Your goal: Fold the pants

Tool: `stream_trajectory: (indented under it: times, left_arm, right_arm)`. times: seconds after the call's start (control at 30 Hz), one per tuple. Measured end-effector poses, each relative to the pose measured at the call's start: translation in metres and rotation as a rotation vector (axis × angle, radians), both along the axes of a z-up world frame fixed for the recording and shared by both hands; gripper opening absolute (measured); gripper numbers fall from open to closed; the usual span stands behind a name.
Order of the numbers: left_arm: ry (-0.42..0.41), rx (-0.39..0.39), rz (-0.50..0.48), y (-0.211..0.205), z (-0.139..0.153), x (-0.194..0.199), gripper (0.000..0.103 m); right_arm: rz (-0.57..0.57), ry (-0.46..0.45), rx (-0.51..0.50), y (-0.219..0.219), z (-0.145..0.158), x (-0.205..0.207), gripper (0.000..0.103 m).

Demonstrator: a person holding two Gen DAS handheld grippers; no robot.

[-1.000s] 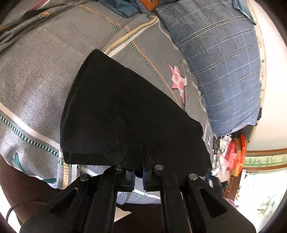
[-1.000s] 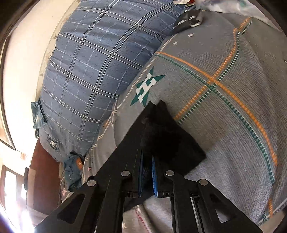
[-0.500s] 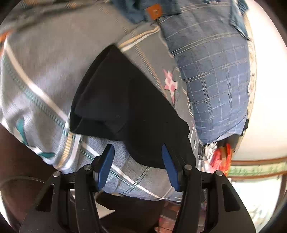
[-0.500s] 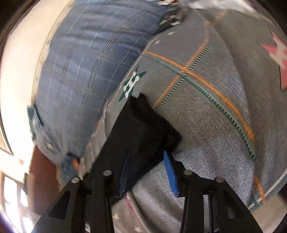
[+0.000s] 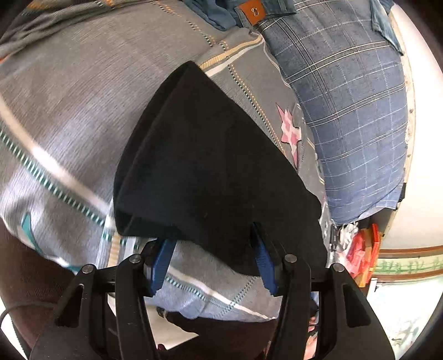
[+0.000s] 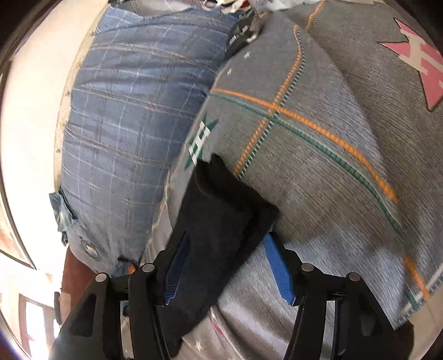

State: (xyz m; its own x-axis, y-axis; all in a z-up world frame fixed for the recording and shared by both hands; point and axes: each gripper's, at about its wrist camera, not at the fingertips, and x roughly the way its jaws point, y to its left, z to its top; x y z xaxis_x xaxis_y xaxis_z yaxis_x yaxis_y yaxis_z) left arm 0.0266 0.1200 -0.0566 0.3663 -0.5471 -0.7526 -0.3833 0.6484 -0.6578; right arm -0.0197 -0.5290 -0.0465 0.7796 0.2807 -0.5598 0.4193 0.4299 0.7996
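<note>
Black folded pants [image 5: 210,166] lie flat on the grey patterned bedspread [image 5: 69,110]. My left gripper [image 5: 213,260] is open at the pants' near edge, its blue pads [image 5: 163,260] clear of the cloth, which dips a little way between them. In the right wrist view the pants [image 6: 221,216] run out from between the fingers as a thick folded stack on the bedspread [image 6: 332,166]. My right gripper [image 6: 227,268] has its jaws opening, with the stack's end loose between the blue pads [image 6: 277,265], which do not press on it.
A blue plaid pillow [image 5: 346,110] [image 6: 133,124] lies along the wall beside the pants. Blue jeans with a tan leather patch [image 5: 249,11] sit at the far end of the bed. Red and orange clutter [image 5: 362,249] lies past the bed's edge.
Both grippers were shut on the black pants a second ago. Both have opened and let go, and the pants now rest on the bedspread.
</note>
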Motion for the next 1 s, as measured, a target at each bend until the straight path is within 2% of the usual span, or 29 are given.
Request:
stream_trajectory:
  times: [0.07,0.1,0.13,0.23,0.3,0.4,0.47,0.53,0.57,0.6,0.73,0.83,0.87,0.9,0.93,0.97,1.0]
  left_arm:
    - [0.004,0.031,-0.009,-0.001,0.000,0.007,0.036]
    - [-0.002,0.029,-0.022,-0.002,0.003,0.009,0.026]
    - [-0.019,0.046,-0.032,-0.003,0.009,0.011,0.018]
    - [-0.113,0.070,-0.063,-0.001,0.036,0.008,0.016]
    - [-0.173,0.147,-0.114,-0.008,0.050,0.002,0.017]
    - [-0.158,0.225,-0.174,-0.017,0.037,-0.003,0.017]
    - [-0.074,0.205,-0.173,-0.011,0.008,-0.003,0.017]
    - [-0.057,0.111,-0.142,0.001,-0.004,-0.006,0.019]
    - [-0.059,0.090,-0.139,0.006,-0.002,-0.008,0.020]
    - [-0.069,0.092,-0.150,0.011,0.004,-0.009,0.021]
    - [-0.117,0.140,-0.214,0.024,0.029,-0.022,0.022]
    - [-0.195,0.186,-0.197,0.039,0.056,-0.026,0.022]
    - [-0.221,0.198,-0.180,0.044,0.065,-0.023,0.025]
    - [-0.243,0.209,-0.164,0.049,0.071,-0.017,0.040]
    - [-0.248,0.217,-0.156,0.054,0.073,-0.010,0.062]
    - [-0.246,0.223,-0.150,0.056,0.072,-0.001,0.067]
    - [-0.233,0.226,-0.141,0.058,0.068,0.010,0.068]
  right_arm:
    - [0.004,-0.009,-0.055,0.002,0.003,0.011,0.047]
    - [0.021,0.003,-0.080,0.002,0.004,0.018,0.008]
    - [0.035,0.007,-0.085,0.001,0.004,0.023,0.011]
    - [0.044,-0.059,-0.081,0.001,0.020,0.017,0.011]
    - [0.071,-0.109,-0.137,0.008,0.039,0.003,0.011]
    - [0.098,-0.084,-0.238,0.016,0.043,-0.021,0.011]
    - [0.086,-0.007,-0.251,0.010,0.023,-0.030,0.011]
    - [0.065,0.060,-0.216,0.000,-0.002,-0.038,0.011]
    - [0.053,0.045,-0.188,-0.003,-0.007,-0.043,0.011]
    - [0.042,0.043,-0.179,-0.004,-0.005,-0.047,0.019]
    - [0.023,0.067,-0.286,-0.006,0.020,-0.056,0.020]
    - [0.040,0.037,-0.393,0.001,0.051,-0.054,0.020]
    - [0.083,0.018,-0.417,0.009,0.061,-0.045,0.020]
    - [0.123,0.002,-0.431,0.019,0.068,-0.037,0.021]
    - [0.189,-0.021,-0.441,0.036,0.075,-0.023,0.025]
    - [0.266,-0.041,-0.443,0.055,0.080,-0.007,0.028]
    - [0.336,-0.056,-0.443,0.076,0.083,0.009,0.034]
